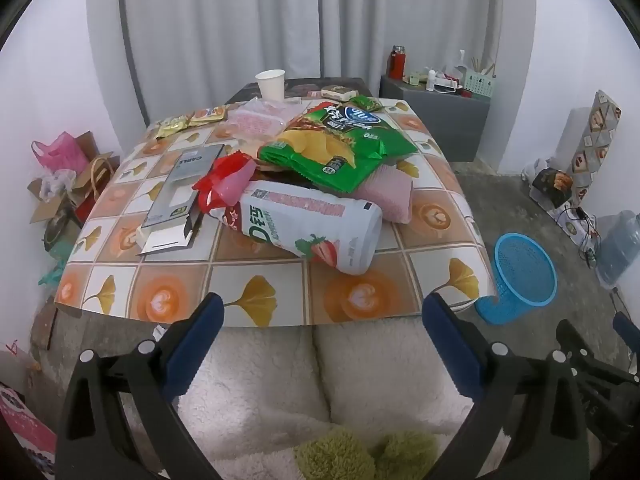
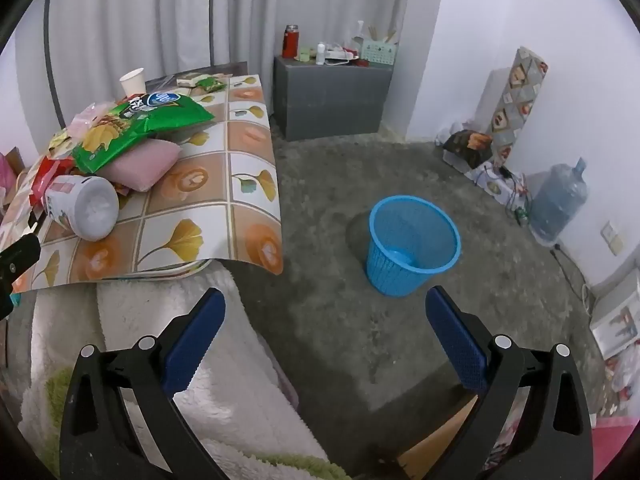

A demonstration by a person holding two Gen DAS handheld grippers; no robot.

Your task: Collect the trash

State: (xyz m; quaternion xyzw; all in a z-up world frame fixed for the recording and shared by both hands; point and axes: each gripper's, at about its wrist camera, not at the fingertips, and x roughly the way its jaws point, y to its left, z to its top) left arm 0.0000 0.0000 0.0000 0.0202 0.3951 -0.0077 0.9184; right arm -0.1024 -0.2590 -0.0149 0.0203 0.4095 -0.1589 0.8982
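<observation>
A pile of trash lies on the patterned table (image 1: 256, 280): a white strawberry-print bottle (image 1: 316, 228) on its side, a green chip bag (image 1: 340, 140), a pink packet (image 1: 390, 196), a red wrapper (image 1: 224, 184), a grey cable box (image 1: 180, 196) and a paper cup (image 1: 271, 83). A blue mesh basket (image 2: 412, 240) stands on the floor right of the table; it also shows in the left wrist view (image 1: 520, 276). My left gripper (image 1: 322, 312) is open and empty at the table's near edge. My right gripper (image 2: 324, 304) is open and empty, above the floor short of the basket.
A grey cabinet (image 2: 332, 92) with small items stands at the back wall. A water jug (image 2: 558, 204) and boxes line the right wall. Bags and cardboard (image 1: 68, 184) lie left of the table. A white fluffy cushion (image 1: 320, 380) sits below the table edge.
</observation>
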